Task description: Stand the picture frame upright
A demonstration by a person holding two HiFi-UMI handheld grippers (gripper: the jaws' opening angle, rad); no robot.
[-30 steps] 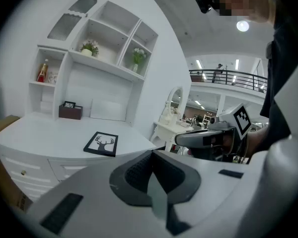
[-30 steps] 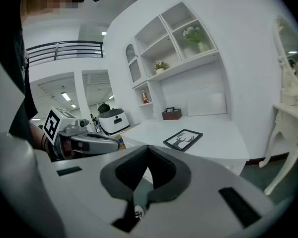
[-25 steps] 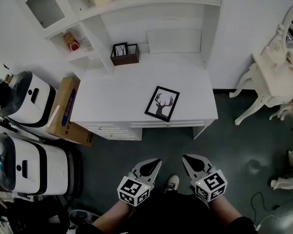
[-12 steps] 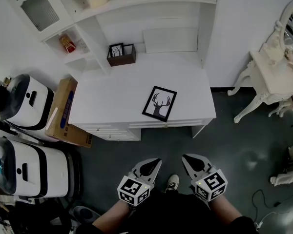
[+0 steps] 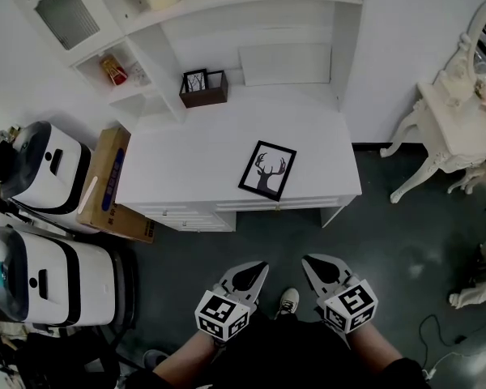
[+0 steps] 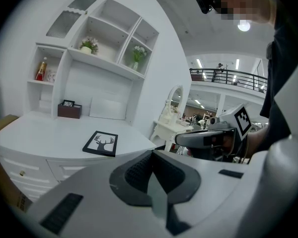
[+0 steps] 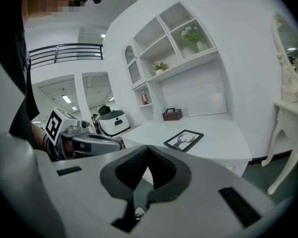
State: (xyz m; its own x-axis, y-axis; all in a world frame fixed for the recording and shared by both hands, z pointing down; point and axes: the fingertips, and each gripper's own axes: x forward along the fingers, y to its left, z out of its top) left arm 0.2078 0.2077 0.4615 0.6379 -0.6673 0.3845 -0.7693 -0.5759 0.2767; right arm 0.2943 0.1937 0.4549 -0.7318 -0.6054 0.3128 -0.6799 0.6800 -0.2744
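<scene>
White desk against shelved wall

Furniture showroom — white desk, vanity

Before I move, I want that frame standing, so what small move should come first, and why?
Probably step up to the desk and bring both grippers forward. The picture frame lies flat near the desk's front edge, while the left gripper and right gripper are shut, empty and held low, well short of it.
</scene>
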